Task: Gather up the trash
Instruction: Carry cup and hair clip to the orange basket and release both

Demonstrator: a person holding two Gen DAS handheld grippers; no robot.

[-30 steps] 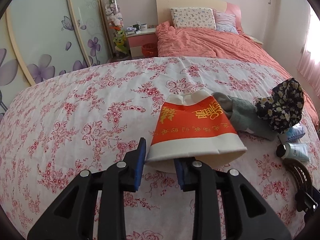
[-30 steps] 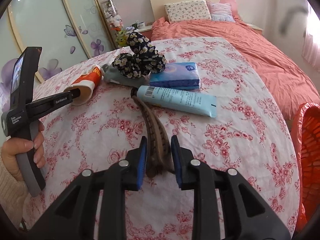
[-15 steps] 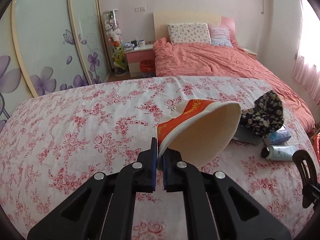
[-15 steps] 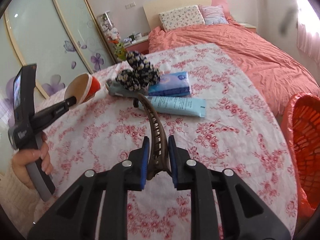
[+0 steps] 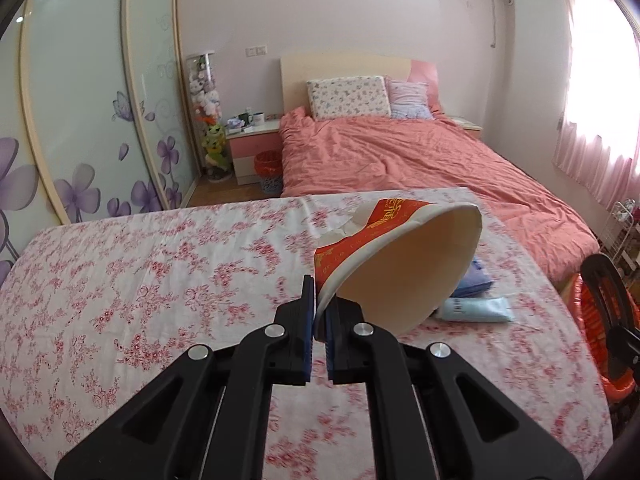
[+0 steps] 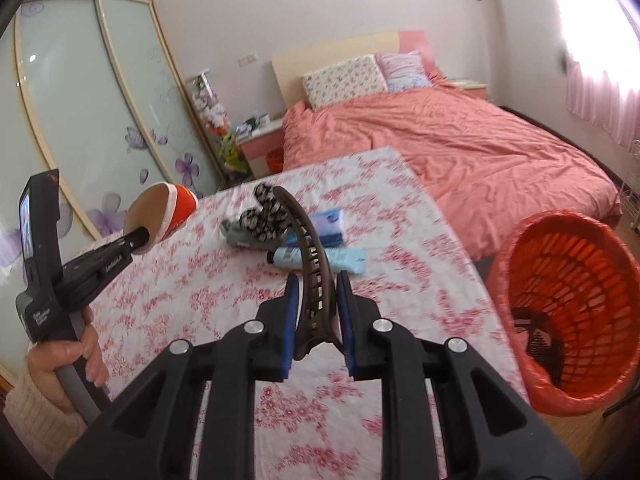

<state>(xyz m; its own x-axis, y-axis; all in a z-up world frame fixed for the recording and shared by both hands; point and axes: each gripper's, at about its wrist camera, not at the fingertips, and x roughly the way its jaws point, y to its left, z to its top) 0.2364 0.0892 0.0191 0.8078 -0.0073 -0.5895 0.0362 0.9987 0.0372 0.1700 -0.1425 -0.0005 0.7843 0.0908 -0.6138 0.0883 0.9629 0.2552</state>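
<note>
My left gripper (image 5: 319,294) is shut on the rim of a red and white paper cup (image 5: 404,268), held in the air above the floral tablecloth (image 5: 160,280), its mouth turned toward the camera. The right wrist view shows the same cup (image 6: 162,216) at the left, pinched by the left gripper (image 6: 141,236). My right gripper (image 6: 318,296) is shut on a brown curved hair clip (image 6: 306,236), lifted off the cloth. An orange mesh bin (image 6: 572,304) lined with a red bag stands on the floor at the table's right edge.
On the cloth lie a light blue tube (image 6: 320,258), a blue tissue pack (image 6: 326,222), a dark floral scrunchie (image 6: 264,212) and a grey cloth (image 6: 236,236). A bed with a pink cover (image 5: 400,160) lies behind the table; sliding wardrobe doors (image 5: 80,120) line the left wall.
Both grippers closed and rose: the left pinched the cup's rim and lifted it off the cloth, the right clamped the hair clip and raised it. The orange bin came into view.
</note>
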